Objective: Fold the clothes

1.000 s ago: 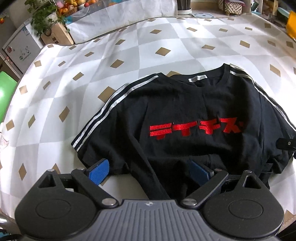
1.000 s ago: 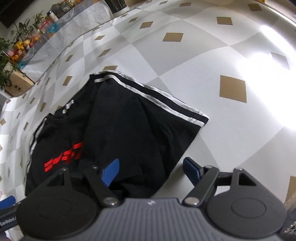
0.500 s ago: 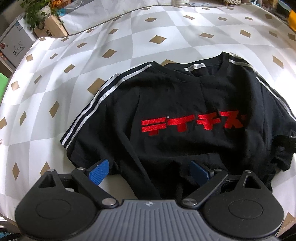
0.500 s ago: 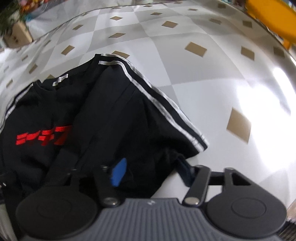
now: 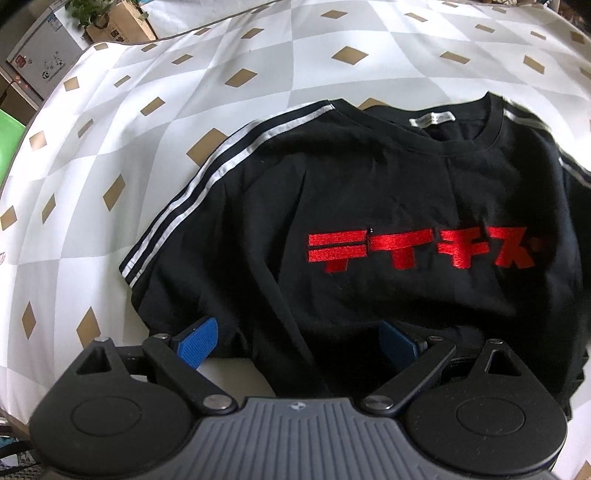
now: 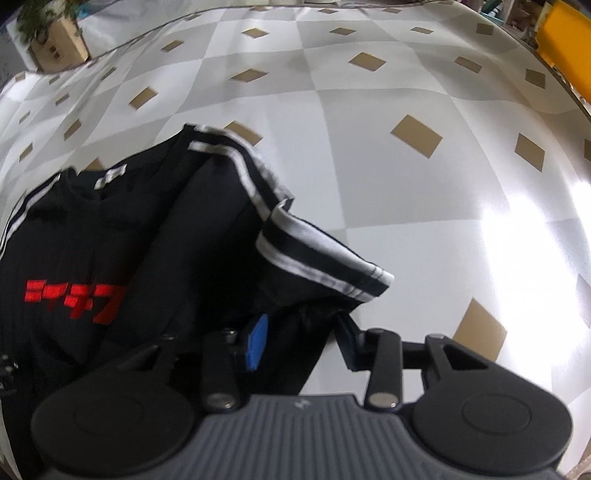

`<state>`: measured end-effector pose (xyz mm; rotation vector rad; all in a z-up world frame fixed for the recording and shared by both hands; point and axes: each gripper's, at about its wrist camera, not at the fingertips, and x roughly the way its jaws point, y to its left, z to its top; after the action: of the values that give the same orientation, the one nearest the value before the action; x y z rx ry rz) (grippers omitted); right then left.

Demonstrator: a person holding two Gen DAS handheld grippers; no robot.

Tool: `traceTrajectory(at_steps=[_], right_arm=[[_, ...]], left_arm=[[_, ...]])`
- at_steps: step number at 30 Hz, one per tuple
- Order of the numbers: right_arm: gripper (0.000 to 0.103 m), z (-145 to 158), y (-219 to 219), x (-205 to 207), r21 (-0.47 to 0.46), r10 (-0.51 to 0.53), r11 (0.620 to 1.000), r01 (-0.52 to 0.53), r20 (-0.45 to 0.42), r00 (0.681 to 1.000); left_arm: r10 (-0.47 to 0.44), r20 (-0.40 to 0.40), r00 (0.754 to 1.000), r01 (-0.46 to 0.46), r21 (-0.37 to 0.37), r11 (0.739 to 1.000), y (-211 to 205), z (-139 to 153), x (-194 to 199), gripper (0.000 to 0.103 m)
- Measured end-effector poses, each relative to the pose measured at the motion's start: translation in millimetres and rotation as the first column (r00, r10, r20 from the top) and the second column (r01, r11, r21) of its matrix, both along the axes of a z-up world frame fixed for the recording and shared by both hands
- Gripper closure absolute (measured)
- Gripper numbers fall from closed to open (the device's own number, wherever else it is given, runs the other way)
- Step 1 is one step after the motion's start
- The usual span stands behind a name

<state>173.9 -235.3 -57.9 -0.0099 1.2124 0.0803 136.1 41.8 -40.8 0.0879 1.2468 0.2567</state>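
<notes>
A black T-shirt (image 5: 369,206) with red characters and white-striped sleeves lies face up on the checked tablecloth (image 5: 147,110). My left gripper (image 5: 299,341) is open at the shirt's lower left corner, with the hem edge lying between its blue pads (image 5: 197,341). In the right wrist view the same T-shirt (image 6: 147,240) shows its right side. My right gripper (image 6: 303,343) straddles bunched black cloth below the striped sleeve (image 6: 317,258). Its jaws are closing, and the blue pad (image 6: 256,343) still shows its face. The sleeve is buckled and partly raised.
The tablecloth (image 6: 369,110) stretches well beyond the shirt, with glare at the right. A cardboard box with a plant (image 5: 118,22) and a grey cabinet (image 5: 37,70) stand past the far left edge. A yellow object (image 6: 565,40) sits at the far right.
My left gripper sank closer to the shirt, jaws unchanged. My right gripper rolled and slid along the hem, its jaws narrowed around the cloth, and the striped sleeve buckled.
</notes>
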Motion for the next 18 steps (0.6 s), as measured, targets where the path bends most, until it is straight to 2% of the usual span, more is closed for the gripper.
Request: traceTrajectory(at_steps=[7, 13, 18], right_arm=[[0.065, -1.7, -11.0, 15.2, -0.054, -0.045, 0.997, 0.048, 0.053, 0.998], [0.065, -4.4, -24.0, 32.4, -0.03, -0.096, 0.995, 0.098, 0.081, 0.992], [0.059, -6.5, -31.9, 42.4, -0.02, -0.138, 0.99, 0.14, 0.105, 0.985]], left_arm=[[0.024, 0.008, 1.0, -0.024, 0.002, 1.0, -2.3, -8.3, 11.5, 0.004], [0.052, 0.038, 0.998, -0.053, 0.01, 0.999, 1.0, -13.0, 20.8, 0.0], [0.094, 0.056, 0.994, -0.093, -0.027, 0.995, 8.5, -15.2, 30.0, 0.0]])
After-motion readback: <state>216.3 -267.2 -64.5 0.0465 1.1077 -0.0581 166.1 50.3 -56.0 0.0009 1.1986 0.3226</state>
